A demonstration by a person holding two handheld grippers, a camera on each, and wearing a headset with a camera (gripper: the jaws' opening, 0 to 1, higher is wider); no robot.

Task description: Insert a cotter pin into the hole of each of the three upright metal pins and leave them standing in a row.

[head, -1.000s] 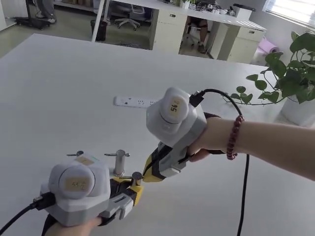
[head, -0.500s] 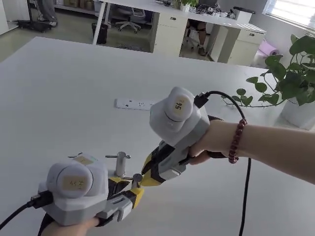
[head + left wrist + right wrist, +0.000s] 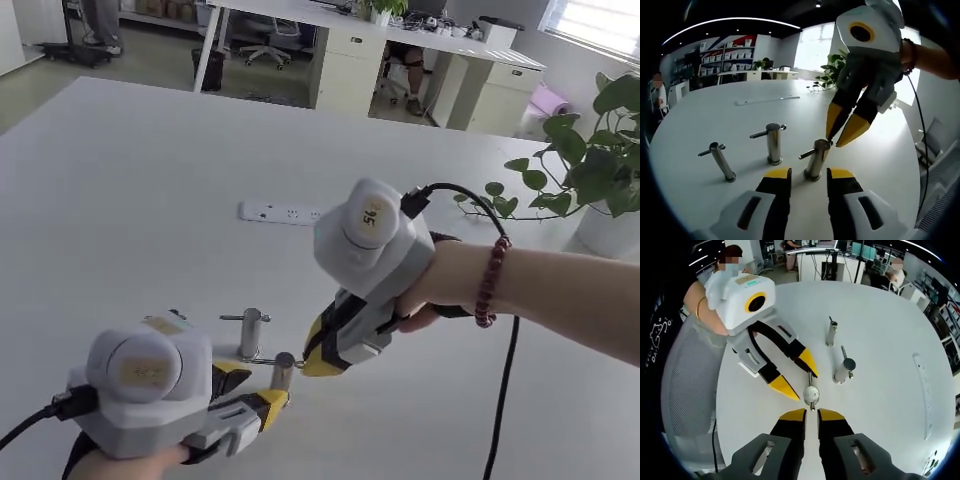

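metal pin [image 3: 816, 156] between left claw [image 3: 809, 174] tips, right claw [image 3: 835, 140] at top

I worked in an office: a desk [image 3: 290, 10], swivel chair [image 3: 255, 40], drawer cabinets [image 3: 345, 62] and potted plant [image 3: 590, 160] stood beyond my white surface [image 3: 120, 180].

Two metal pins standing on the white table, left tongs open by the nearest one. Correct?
Not two, three: left pin, middle pin and nearest pin stand on the white table, as the left gripper view shows. The left tongs are open by the nearest one.
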